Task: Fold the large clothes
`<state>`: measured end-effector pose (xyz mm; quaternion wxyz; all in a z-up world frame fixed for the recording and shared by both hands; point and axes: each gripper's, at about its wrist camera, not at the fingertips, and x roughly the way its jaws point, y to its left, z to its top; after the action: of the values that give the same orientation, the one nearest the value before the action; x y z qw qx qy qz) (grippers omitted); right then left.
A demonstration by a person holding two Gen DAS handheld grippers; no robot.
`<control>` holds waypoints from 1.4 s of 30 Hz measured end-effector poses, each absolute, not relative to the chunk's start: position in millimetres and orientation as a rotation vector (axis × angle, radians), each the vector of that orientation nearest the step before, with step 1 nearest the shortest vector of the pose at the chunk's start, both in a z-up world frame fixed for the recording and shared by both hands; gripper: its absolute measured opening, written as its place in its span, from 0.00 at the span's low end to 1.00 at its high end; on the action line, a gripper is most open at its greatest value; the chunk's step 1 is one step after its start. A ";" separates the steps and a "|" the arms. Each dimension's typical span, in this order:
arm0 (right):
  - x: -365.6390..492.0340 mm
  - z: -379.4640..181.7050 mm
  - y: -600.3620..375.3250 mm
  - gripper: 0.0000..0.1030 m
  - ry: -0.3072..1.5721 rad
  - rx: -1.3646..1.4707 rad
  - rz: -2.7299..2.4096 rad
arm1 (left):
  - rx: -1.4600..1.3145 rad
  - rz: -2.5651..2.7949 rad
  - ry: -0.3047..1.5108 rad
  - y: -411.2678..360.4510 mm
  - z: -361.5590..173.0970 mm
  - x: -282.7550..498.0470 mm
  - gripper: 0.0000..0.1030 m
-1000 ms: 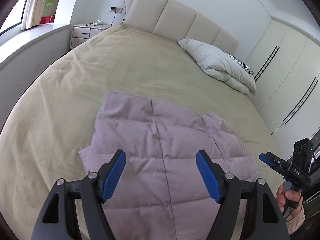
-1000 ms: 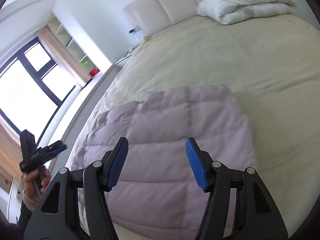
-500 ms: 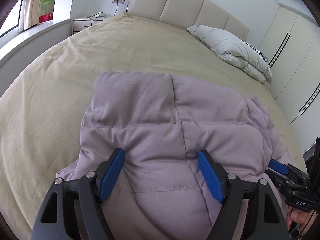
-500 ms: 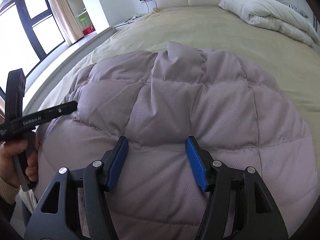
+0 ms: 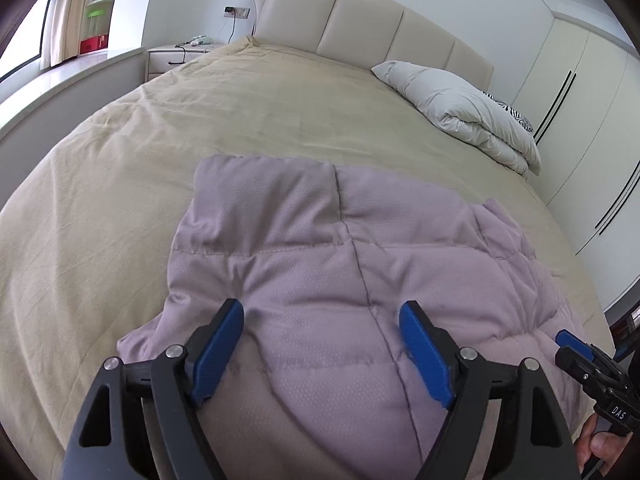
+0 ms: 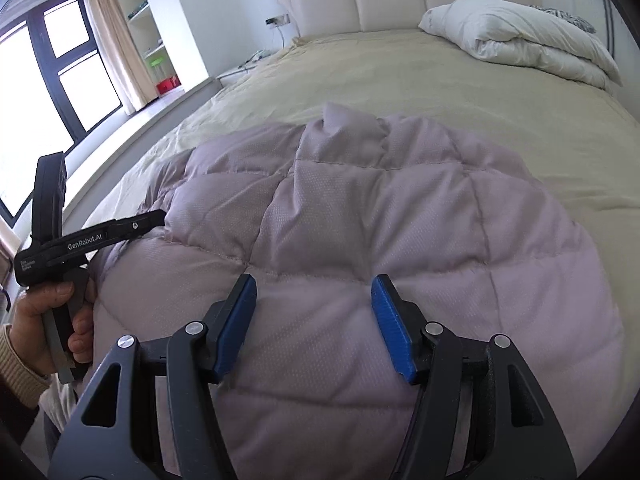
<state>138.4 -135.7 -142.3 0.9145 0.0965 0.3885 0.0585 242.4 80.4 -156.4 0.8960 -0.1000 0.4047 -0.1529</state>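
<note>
While left gripper (image 5: 322, 322) and right gripper (image 6: 314, 296) gape over lilac quilted jacket (image 5: 320, 264), only right view shows window (image 6: 44, 92).

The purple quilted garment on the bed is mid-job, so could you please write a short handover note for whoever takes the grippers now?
Left gripper: open, holding nothing, low over the garment's near part.
Right gripper: open, holding nothing, also low over it.
The purple garment lies rumpled on the beige bedspread, near the foot; the folded white duvet sits by the headboard.
Done: no tidy fold shows.
Left: grip the near edge and fold.
</note>
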 end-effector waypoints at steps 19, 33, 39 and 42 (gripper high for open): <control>76.5 -144.0 -160.6 0.59 0.754 0.093 0.017 | 0.041 -0.177 0.680 50.6 -120.2 165.5 0.90; -39.1 -49.8 -173.6 1.00 0.428 0.082 -0.220 | 0.050 0.042 0.314 56.6 -15.1 35.3 1.00; -53.6 0.1 -172.9 1.00 0.412 0.041 -0.227 | 0.073 0.133 0.307 63.7 15.6 19.1 1.00; -68.4 26.2 -173.0 1.00 0.357 0.053 -0.215 | 0.083 0.155 0.333 64.0 21.5 13.5 1.00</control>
<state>-68.4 -173.0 26.2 0.9780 0.0261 0.1772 -0.1066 13.5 64.0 21.5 0.9824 0.0412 0.1653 0.0771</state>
